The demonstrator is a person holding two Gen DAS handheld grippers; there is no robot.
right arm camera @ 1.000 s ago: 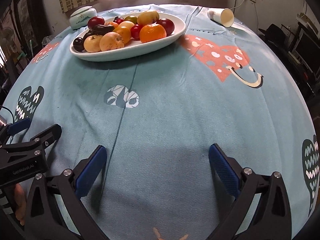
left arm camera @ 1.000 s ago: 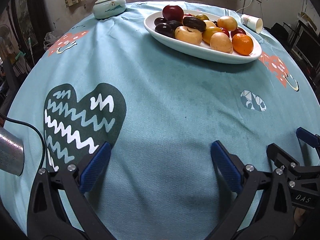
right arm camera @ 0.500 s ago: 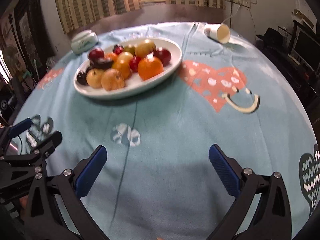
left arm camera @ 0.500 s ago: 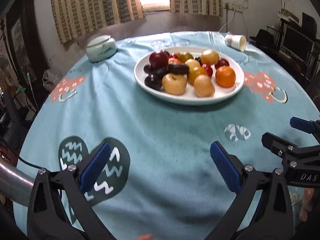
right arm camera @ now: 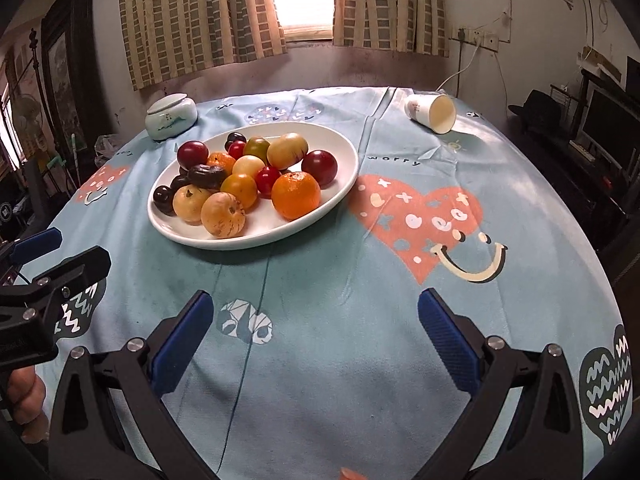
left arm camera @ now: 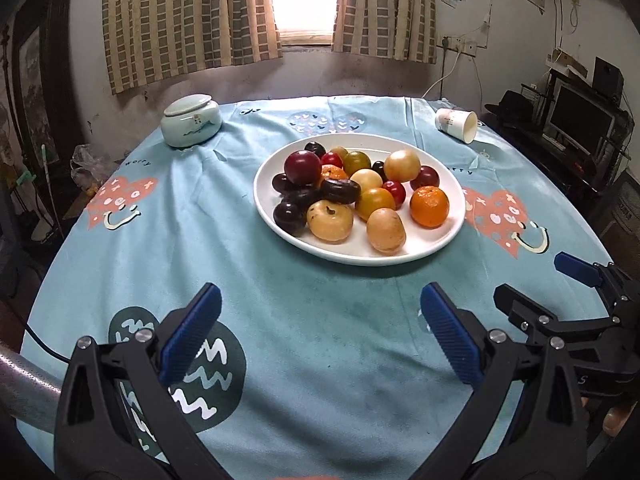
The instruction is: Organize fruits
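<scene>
A white oval plate (left arm camera: 434, 242) (right arm camera: 340, 196) in the middle of the table holds several fruits: an orange (left arm camera: 429, 206) (right arm camera: 296, 195), yellow-brown pears (left arm camera: 330, 221) (right arm camera: 223, 215), dark plums (left arm camera: 289, 218), red plums (left arm camera: 302, 167) (right arm camera: 319, 167) and small cherry-red ones. My left gripper (left arm camera: 320, 320) hovers open over the cloth, short of the plate, nothing between its fingers. My right gripper (right arm camera: 314, 322) is open too, empty, near the table's front and right of the plate. Each gripper shows at the edge of the other's view.
A light blue tablecloth (left arm camera: 224, 236) with heart prints covers the round table. A lidded pale ceramic jar (left arm camera: 191, 121) (right arm camera: 171, 115) stands at the back left. A paper cup (left arm camera: 456, 125) (right arm camera: 431, 113) lies on its side at the back right. A wall, curtains and window stand behind.
Both grippers have risen and tilted up from close to the cloth, so the plate now sits lower in view and the window shows. Both stay open.
</scene>
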